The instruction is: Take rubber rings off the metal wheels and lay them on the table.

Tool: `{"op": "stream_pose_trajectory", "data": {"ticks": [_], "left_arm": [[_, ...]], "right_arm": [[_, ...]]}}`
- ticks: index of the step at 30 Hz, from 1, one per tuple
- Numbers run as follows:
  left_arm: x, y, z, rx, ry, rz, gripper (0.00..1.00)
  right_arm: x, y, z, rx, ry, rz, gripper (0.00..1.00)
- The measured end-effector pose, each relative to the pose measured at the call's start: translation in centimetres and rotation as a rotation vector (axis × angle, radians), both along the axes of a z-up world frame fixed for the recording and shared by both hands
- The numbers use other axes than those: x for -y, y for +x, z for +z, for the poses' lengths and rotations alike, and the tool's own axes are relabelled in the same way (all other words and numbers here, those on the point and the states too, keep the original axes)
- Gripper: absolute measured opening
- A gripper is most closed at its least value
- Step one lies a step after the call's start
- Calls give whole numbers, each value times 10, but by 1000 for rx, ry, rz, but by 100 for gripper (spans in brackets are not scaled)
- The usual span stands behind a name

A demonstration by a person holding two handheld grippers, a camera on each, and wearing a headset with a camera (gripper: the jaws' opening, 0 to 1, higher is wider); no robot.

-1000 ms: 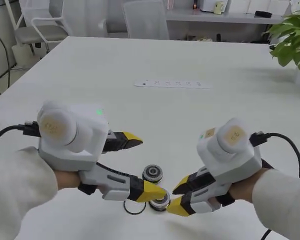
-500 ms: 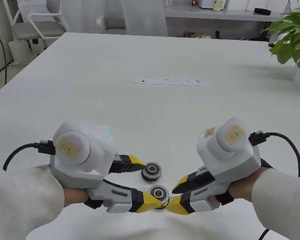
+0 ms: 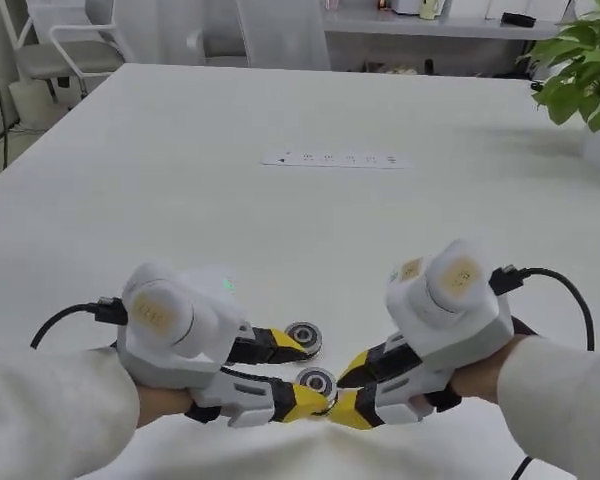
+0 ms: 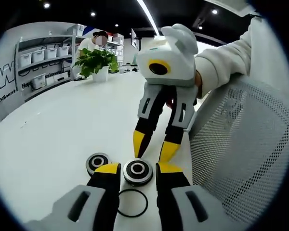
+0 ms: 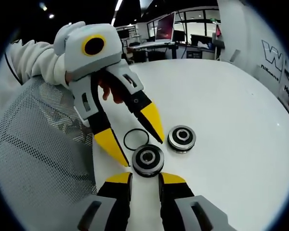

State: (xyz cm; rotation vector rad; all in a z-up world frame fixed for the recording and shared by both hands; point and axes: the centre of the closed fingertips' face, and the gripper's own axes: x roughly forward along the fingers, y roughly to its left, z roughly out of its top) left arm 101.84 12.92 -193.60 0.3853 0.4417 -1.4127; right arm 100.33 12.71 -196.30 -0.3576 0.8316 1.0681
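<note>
Two metal wheels with black rubber rims lie on the white table (image 3: 280,230). The near wheel (image 3: 315,381) (image 4: 137,172) (image 5: 148,160) sits between the yellow tips of my left gripper (image 3: 308,372) (image 4: 138,168), which is open and straddles it. My right gripper (image 3: 341,393) (image 5: 145,179) is open a little, its tips just short of the same wheel from the other side. The second wheel (image 3: 302,336) (image 4: 98,162) (image 5: 181,138) lies just beyond. A loose black rubber ring (image 4: 132,202) (image 5: 136,139) lies flat on the table between the left jaws.
A white power strip (image 3: 330,159) lies mid-table. A potted plant (image 3: 580,80) stands at the far right edge. Chairs and a shelf stand beyond the table's far edge. A mesh chair back (image 4: 241,144) is close behind the near edge.
My left gripper has come in toward the right one and narrowed its jaws around the near wheel. In the head view it now covers the loose ring. The right gripper has barely moved.
</note>
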Motion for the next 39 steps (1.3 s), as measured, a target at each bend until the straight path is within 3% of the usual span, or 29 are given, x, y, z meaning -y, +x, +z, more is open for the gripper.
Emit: {"op": "stream_pose_trajectory", "data": {"ticks": [1, 6, 21, 33, 39], "left_arm": [[1, 0, -3, 11, 11, -6, 24], [4, -2, -7, 7, 24, -13, 22], [3, 1, -6, 32, 13, -4, 8], [3, 0, -7, 34, -9, -3, 8], [2, 1, -6, 33, -15, -1, 8]], "right_arm": [[1, 0, -1, -2, -5, -4, 20], [4, 1, -2, 0, -14, -10, 19], [3, 7, -1, 17, 3, -33, 20], [-4, 7, -1, 19, 39, -21, 21], [-2, 7, 0, 34, 21, 1, 18]]}}
